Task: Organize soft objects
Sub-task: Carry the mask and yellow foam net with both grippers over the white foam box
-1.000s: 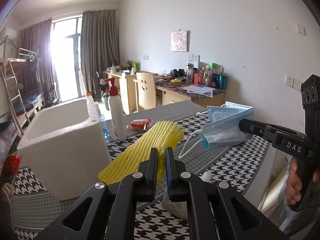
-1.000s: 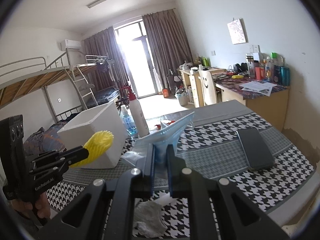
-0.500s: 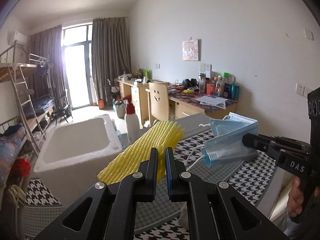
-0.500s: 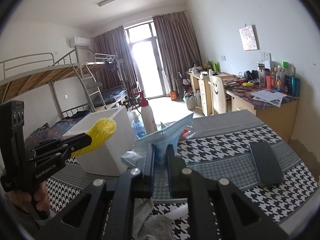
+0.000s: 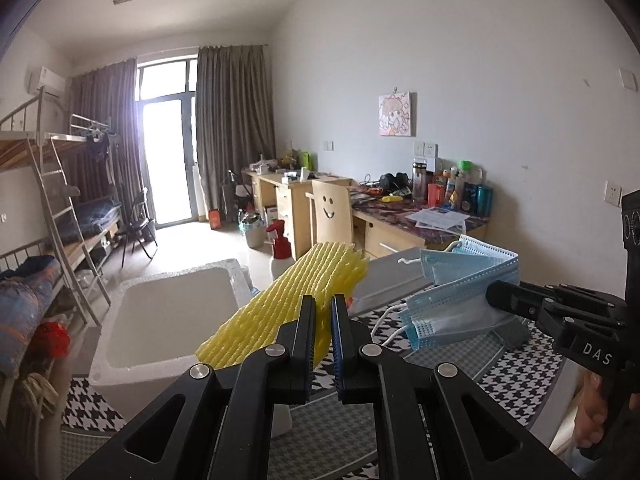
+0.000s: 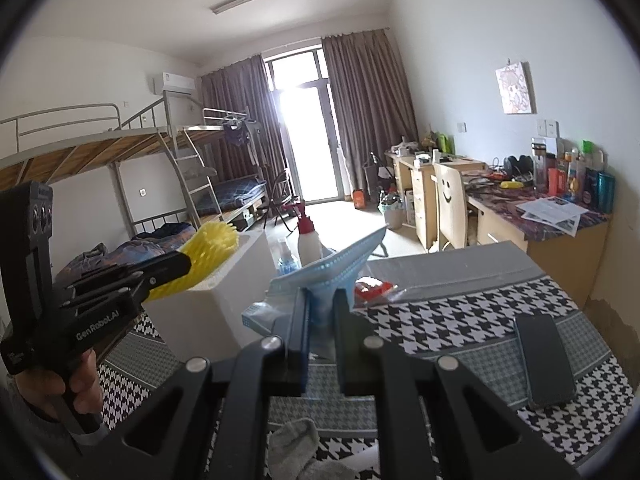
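The yellow foam net is pinched in the left hand-held gripper, ahead of it over the white foam box. The blue masks are pinched by the right hand-held gripper, above the worktop. Releasing short of the box could drop the springy net on its rim. Since a second ago both have risen and moved toward the box.

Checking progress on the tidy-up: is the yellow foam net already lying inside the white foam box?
No, the left claw holds the yellow foam net in the air above the white foam box.
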A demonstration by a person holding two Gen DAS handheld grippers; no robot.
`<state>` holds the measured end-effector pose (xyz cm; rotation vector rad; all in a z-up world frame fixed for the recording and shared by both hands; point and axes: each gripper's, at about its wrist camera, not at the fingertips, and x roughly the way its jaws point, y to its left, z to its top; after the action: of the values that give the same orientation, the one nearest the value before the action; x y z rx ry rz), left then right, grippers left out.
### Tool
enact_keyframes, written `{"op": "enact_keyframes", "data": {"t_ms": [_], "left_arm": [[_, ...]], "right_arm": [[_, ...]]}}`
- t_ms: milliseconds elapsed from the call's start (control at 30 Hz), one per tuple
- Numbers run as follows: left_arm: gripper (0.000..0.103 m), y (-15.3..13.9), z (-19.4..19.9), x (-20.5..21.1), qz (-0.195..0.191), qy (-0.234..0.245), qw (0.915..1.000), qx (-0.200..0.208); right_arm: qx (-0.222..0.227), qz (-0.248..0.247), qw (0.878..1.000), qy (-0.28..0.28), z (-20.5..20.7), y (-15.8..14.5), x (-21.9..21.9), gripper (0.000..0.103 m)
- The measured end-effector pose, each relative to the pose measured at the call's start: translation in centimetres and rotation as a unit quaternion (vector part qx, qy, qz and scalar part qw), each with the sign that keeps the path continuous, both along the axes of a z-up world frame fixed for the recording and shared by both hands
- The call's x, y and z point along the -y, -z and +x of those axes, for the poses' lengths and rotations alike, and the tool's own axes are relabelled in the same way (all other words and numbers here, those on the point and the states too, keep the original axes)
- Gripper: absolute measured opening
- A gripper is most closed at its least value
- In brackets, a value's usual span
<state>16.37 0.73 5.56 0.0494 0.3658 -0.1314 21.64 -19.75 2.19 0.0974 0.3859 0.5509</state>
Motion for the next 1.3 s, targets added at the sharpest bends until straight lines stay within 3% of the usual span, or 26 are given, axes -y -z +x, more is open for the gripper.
{"op": "enact_keyframes", "data": {"t_ms": [1300], "left_arm": [[0.008, -2.6, 2.7, -4.0, 0.003, -0.083, 0.9961, 0.03]], "right_arm": [[0.045, -0.027, 0.997, -0.054, 2.4, -3.5, -6.0, 0.014]]}}
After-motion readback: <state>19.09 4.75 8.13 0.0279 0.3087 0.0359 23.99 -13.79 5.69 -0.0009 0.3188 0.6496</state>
